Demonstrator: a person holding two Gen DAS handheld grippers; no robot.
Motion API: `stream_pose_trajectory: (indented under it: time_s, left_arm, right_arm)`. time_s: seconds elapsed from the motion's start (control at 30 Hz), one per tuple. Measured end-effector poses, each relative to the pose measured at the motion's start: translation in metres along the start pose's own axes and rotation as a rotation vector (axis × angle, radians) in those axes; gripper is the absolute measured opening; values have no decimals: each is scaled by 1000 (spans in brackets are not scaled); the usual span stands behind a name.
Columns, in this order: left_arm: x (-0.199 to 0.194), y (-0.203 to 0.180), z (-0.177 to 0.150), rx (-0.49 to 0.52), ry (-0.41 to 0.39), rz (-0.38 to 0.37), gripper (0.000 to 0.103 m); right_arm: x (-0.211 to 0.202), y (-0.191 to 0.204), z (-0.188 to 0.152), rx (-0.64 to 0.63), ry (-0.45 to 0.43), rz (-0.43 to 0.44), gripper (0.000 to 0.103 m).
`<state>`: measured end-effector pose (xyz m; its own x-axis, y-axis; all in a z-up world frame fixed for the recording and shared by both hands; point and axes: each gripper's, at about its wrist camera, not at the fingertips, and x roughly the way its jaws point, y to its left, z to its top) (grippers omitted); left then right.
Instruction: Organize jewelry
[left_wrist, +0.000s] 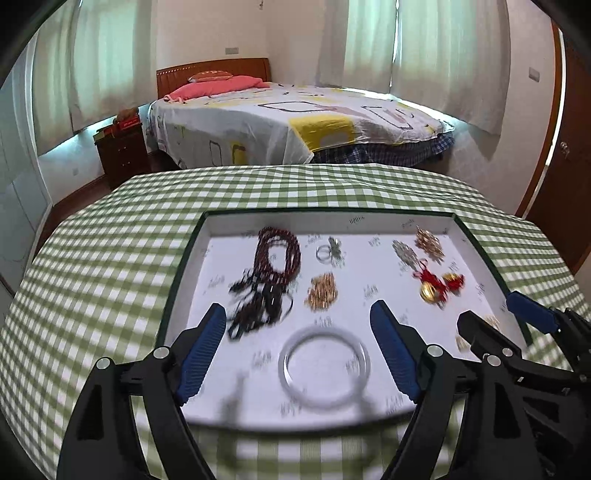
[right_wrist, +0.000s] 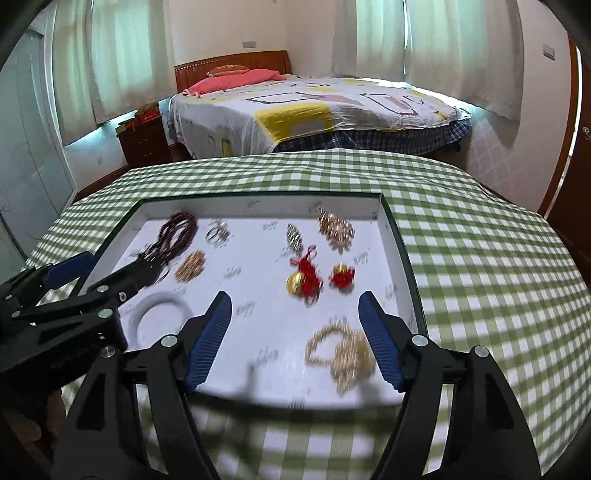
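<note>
Both sets of tongs are held spread wide with nothing pinched. The white bangle (left_wrist: 324, 365) is seen lying flat in the tray (left_wrist: 236, 221) between the left tongs (left_wrist: 298, 334), and the gold chain (right_wrist: 341, 350) between the right tongs (right_wrist: 295, 321), near the tray's right wall.

A tabletop covered in a green-and-white checked cloth (left_wrist: 110, 236) fills the foreground. Behind it stands a bed with a reddish-brown wooden headboard (left_wrist: 212, 70), a white sheet printed with yellow and grey shapes (left_wrist: 280, 122) and a pink pillow (left_wrist: 195, 90). A dark wooden nightstand (left_wrist: 122, 153) sits beside it. Pale translucent curtains (left_wrist: 369, 40) glow with daylight against cream walls (left_wrist: 291, 37); a brown wooden door (left_wrist: 569, 177) stands at the right.
</note>
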<state>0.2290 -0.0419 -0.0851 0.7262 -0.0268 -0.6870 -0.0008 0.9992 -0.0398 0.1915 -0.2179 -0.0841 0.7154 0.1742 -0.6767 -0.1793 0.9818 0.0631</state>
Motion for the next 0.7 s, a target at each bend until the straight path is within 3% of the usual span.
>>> stream_pose_trajectory:
  time_s: [0.27,0.7]
  left_arm:
    - [-58,10,-23,14,-41,23,81]
    - [-163,35,-32,-3,-184,115,84]
  right_arm:
    - [-57,14,-25,-13,-22,7,73]
    - [-160,29,-24,-17,-144,3,79]
